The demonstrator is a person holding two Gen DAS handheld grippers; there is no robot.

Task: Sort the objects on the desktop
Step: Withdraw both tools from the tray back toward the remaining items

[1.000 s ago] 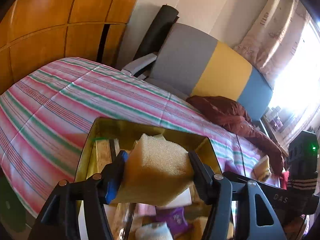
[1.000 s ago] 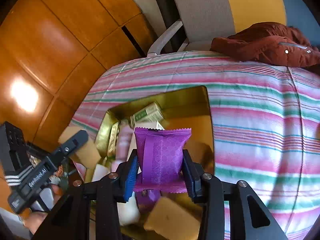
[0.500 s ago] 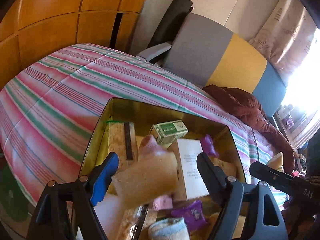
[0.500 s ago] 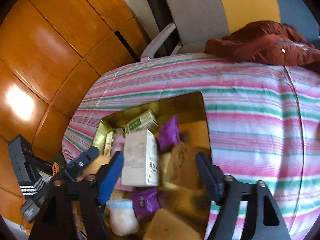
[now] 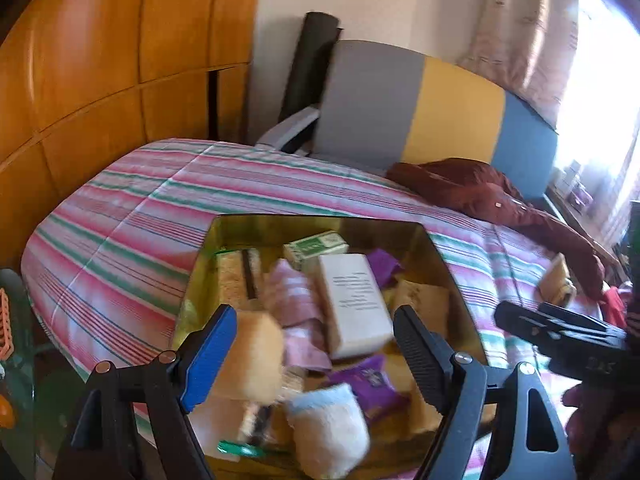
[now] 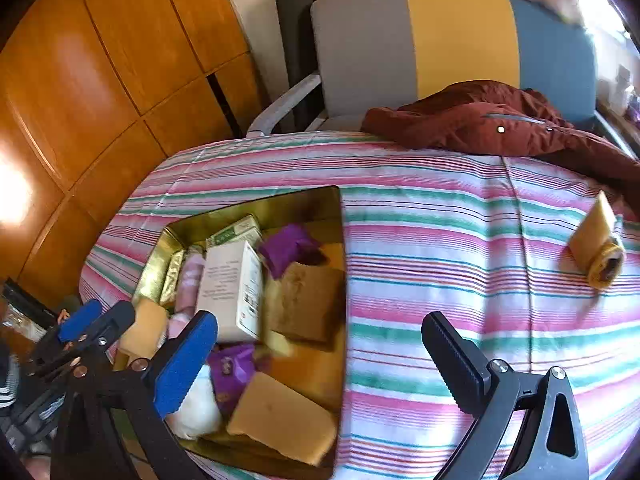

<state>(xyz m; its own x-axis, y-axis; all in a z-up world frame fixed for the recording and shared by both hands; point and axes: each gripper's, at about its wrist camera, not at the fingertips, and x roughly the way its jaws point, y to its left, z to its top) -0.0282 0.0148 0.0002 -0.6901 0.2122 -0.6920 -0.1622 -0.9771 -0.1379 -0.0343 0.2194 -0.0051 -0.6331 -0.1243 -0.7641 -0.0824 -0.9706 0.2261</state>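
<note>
A gold tin (image 5: 320,222) (image 6: 256,204) sits on the striped tablecloth, filled with several items. Among them are a white carton (image 5: 352,300) (image 6: 230,292), a green box (image 5: 316,244), purple packets (image 6: 288,246) and sponges. My left gripper (image 5: 314,354) is open over the tin's near end. A yellow sponge (image 5: 252,356) lies loose beside its blue finger (image 5: 208,356). My right gripper (image 6: 320,360) hovers over the tin's right edge. Its jaws are opening wide, with nothing held between them. Each gripper shows at the edge of the other's view.
A yellow roll (image 6: 598,244) lies on the striped cloth (image 6: 440,240) far right of the tin. A dark red jacket (image 6: 500,124) drapes over the table's back edge, in front of a grey, yellow and blue chair (image 6: 440,40). Wooden panels stand to the left.
The left gripper opened and let the yellow sponge drop into the tin. The right gripper opened and released the purple packet into the tin. Both grippers drew back.
</note>
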